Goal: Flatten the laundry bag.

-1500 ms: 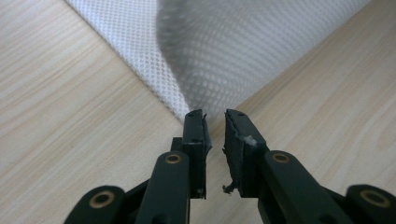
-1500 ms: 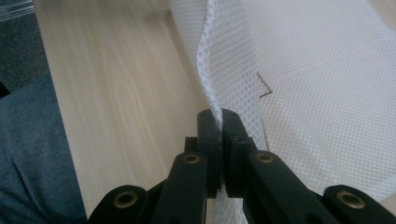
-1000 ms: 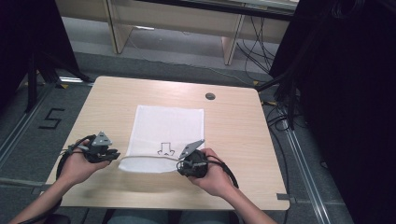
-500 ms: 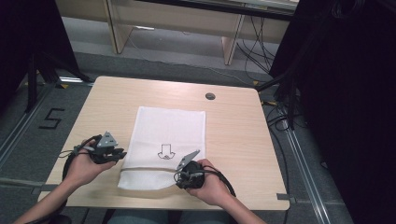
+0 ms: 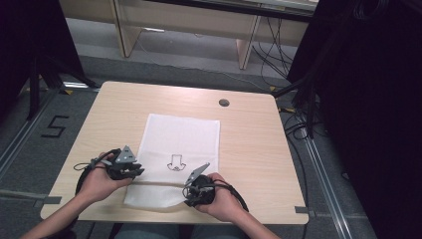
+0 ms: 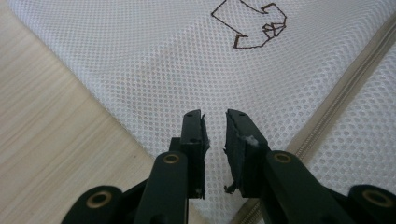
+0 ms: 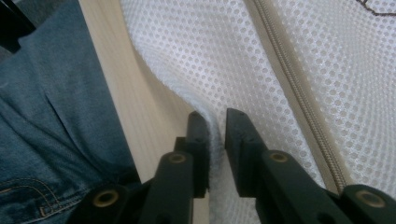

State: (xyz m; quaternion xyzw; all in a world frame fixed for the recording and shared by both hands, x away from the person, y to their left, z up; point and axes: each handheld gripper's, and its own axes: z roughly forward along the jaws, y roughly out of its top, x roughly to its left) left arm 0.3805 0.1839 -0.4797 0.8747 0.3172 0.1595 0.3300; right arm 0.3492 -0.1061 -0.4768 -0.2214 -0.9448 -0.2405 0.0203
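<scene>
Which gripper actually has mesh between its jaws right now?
The right gripper: a raised fold of the mesh bag sits between its jaws. The left gripper has none.

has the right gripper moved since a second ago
Yes. In the high view the right gripper has drawn back toward the near edge of the table, farther from the arrow mark on the mesh bag.

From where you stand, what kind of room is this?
Probably a lab or workshop set up for recording: a bare wooden table with a cable port, loose cables across the floor, and a taped "5" marking the spot.
</scene>
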